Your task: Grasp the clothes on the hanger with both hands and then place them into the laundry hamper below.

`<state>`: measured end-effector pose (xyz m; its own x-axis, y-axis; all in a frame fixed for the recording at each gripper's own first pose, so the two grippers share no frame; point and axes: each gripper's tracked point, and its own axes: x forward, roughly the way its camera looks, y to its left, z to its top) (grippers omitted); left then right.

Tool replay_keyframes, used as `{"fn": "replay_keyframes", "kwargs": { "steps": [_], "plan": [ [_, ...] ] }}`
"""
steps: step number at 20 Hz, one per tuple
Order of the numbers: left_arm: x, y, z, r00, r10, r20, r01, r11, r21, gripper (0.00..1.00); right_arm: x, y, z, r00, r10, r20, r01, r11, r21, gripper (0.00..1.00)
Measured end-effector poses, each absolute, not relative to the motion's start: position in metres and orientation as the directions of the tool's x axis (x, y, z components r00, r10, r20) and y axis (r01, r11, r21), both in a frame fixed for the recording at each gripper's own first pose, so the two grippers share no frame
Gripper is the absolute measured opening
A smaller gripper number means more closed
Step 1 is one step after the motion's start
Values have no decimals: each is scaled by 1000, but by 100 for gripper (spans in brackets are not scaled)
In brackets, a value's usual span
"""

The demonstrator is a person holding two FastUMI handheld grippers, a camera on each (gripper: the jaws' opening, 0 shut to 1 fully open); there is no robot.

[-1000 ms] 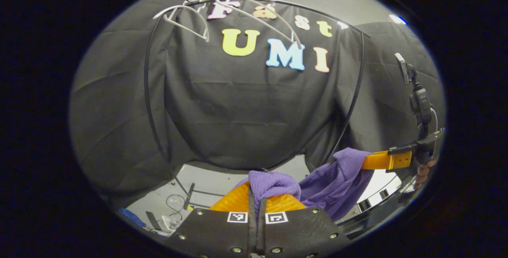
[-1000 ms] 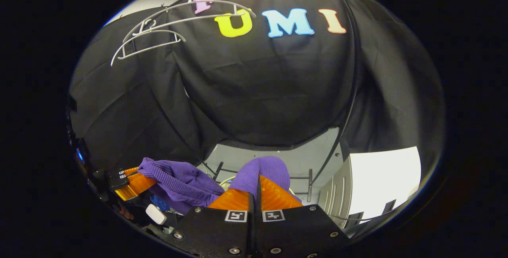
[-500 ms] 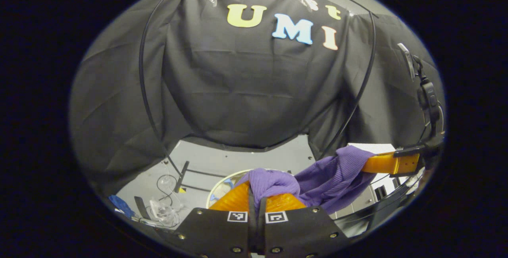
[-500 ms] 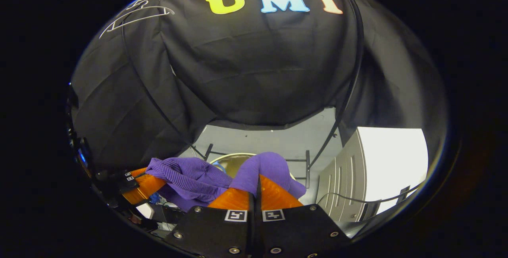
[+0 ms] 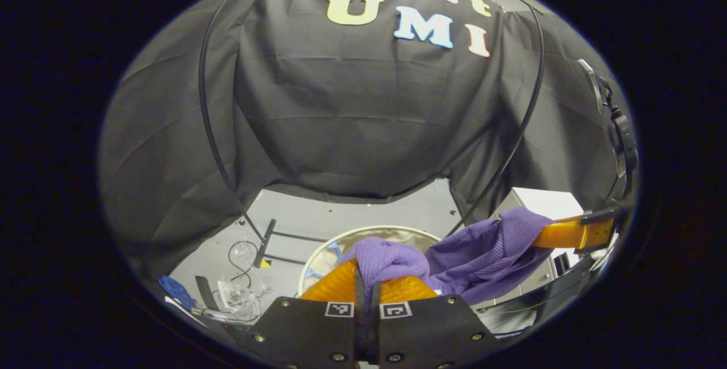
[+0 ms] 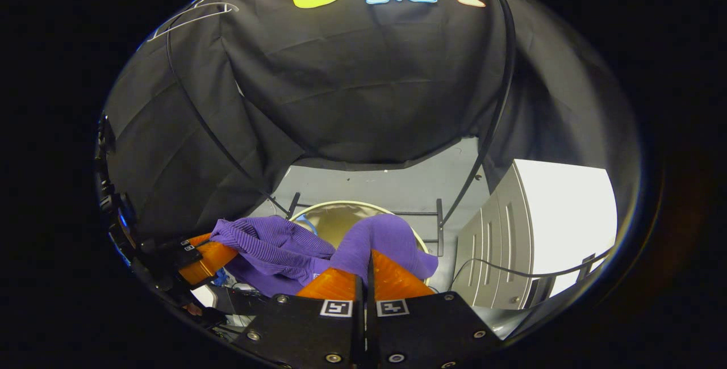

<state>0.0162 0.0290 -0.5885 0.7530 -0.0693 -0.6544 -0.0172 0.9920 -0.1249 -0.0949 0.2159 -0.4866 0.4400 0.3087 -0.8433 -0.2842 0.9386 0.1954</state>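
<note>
While the left gripper clamps a fold of purple cloth, the hamper sits on the floor right behind it. From the right gripper view, the right gripper pinches the cloth above the hamper's rim.

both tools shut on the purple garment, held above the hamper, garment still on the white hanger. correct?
Not quite. The purple garment is off the white hanger, which hangs bare near the top of the right gripper view. The rest holds: the left tool and the right tool are each shut on the garment, above the round hamper.
</note>
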Motion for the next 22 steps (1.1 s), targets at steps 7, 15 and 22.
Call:
{"fn": "replay_keyframes", "kwargs": {
  "steps": [7,15,22],
  "plan": [
    [5,25,-604,703,-35,-711,-3,999,-52,11,-96,211,-477,419,331,-845,-245,938,246,25],
    [-28,52,-537,708,101,-699,-139,990,3,95,-69,163,-410,547,263,-795,-224,961,164,95],
    [-22,85,-370,829,175,-531,-223,974,-27,95,-28,114,-289,743,244,-623,-234,967,100,96]
  ]
}}
